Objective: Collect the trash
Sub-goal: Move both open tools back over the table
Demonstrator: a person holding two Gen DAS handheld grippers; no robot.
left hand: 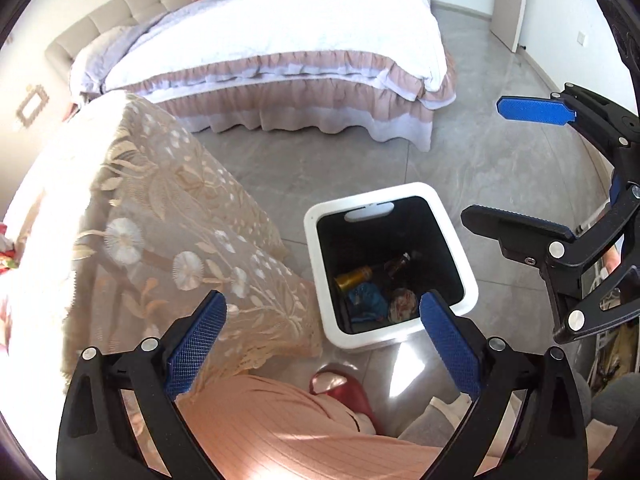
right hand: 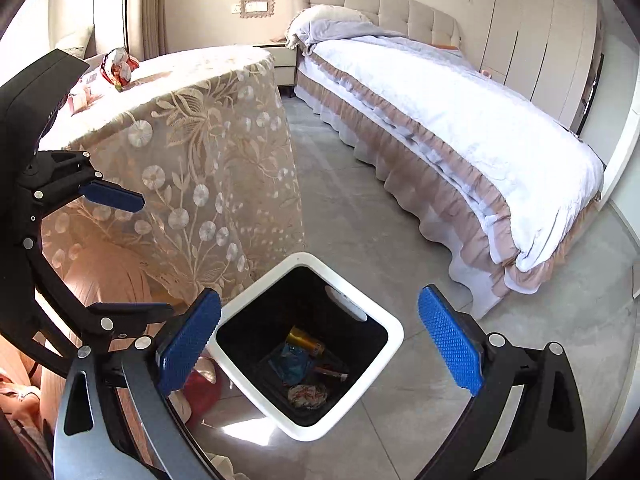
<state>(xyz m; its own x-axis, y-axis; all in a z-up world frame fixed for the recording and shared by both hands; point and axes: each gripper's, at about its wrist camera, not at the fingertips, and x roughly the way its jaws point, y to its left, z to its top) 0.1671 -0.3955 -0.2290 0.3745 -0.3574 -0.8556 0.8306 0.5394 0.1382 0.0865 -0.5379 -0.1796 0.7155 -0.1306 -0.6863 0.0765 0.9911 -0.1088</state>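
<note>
bin: white bin (right hand: 390, 334) on floor, trash (right hand: 307, 394) inside
left gripper (left hand: 322, 340): wide apart, empty, above bin
right gripper (right hand: 320, 342): wide apart, empty, above bin

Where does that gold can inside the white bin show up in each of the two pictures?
Left wrist view: the gold can lies lower centre, at the bin's left inner side.
Right wrist view: the gold can lies lower centre, toward the bin's far side.
Shared landmark: the white bin, beside the lace-covered table.
</note>
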